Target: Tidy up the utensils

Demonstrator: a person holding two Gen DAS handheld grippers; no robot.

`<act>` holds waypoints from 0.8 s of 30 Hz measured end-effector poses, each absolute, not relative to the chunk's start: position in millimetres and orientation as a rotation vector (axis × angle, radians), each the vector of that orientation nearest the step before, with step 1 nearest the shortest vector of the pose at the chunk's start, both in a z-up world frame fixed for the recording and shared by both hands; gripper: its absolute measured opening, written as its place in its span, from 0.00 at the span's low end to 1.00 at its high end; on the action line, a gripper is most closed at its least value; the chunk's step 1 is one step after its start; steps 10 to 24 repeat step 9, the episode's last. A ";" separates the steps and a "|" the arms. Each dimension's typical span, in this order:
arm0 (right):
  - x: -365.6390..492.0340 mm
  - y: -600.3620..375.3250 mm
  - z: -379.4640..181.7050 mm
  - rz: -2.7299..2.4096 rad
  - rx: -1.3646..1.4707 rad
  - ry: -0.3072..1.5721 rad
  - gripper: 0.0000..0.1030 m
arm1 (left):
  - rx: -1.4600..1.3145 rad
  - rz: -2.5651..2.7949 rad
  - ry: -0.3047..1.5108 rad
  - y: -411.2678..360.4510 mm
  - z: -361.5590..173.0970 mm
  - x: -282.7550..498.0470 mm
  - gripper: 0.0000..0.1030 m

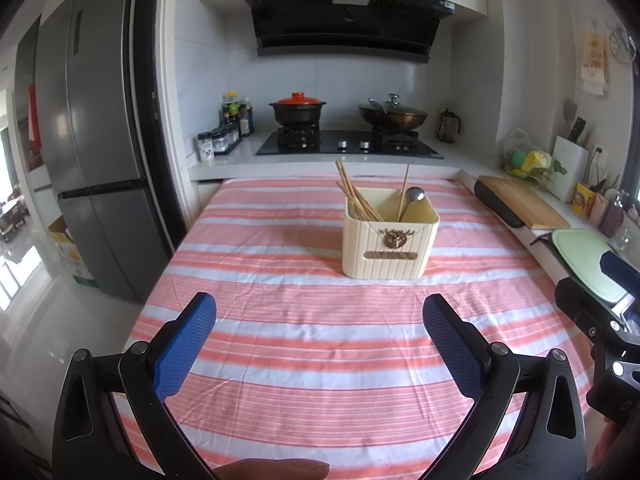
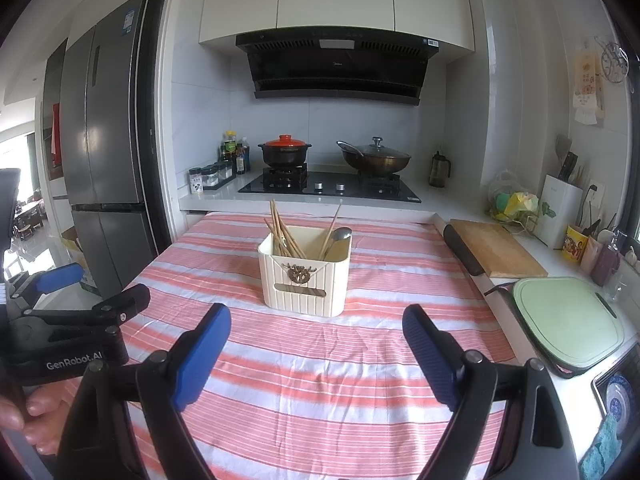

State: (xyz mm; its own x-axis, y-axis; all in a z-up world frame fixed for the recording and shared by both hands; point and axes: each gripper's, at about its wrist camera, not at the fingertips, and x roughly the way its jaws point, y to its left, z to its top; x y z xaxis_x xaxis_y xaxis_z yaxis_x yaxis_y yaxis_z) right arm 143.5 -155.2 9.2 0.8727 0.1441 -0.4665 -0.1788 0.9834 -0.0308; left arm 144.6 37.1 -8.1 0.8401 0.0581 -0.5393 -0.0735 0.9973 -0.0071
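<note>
— Cream plastic, ribbed: that is the utensil holder (image 1: 390, 236) in the left wrist view, just above the middle of the frame, standing upright on the table (image 1: 280, 340) with its pink-and-white striped cloth.

— What is in it?

— Wooden chopsticks (image 1: 354, 196) lean in its left compartment; a metal spoon (image 1: 412, 198) and one more stick stand in the right one.

— And the left gripper (image 1: 320, 330)?

— Low in the frame, jaws wide apart, nothing between the blue pads, well short of the holder. A fingertip (image 1: 276, 469) shows at the bottom edge. Part of the other tool sits at the right edge.

— Now the right wrist view.

— The utensil holder (image 2: 304, 276) sits at centre, slightly left, the chopsticks (image 2: 284, 236) again on its left side and the spoon (image 2: 338, 240) on its right. The right gripper (image 2: 316, 344) is spread open over bare cloth, empty, apart from the holder.

— Anything else?

— The left gripper (image 2: 100, 292) comes in at the left edge, with a hand (image 2: 24, 420) gripping its handle at lower left. A wooden cutting board (image 2: 496, 248) and a green board (image 2: 568, 320) lie along the right side, beside the table (image 2: 360, 380).
</note>
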 end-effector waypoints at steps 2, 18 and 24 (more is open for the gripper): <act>143.4 -155.0 9.1 0.167 -0.075 0.482 0.87 | -0.032 0.069 0.566 37.3 -8.0 144.0 1.00; 144.9 -160.4 9.0 0.159 -0.073 0.490 0.87 | -0.056 0.091 0.558 44.0 -7.4 146.2 1.00; 144.9 -160.4 9.0 0.159 -0.073 0.490 0.87 | -0.056 0.091 0.558 44.0 -7.4 146.2 1.00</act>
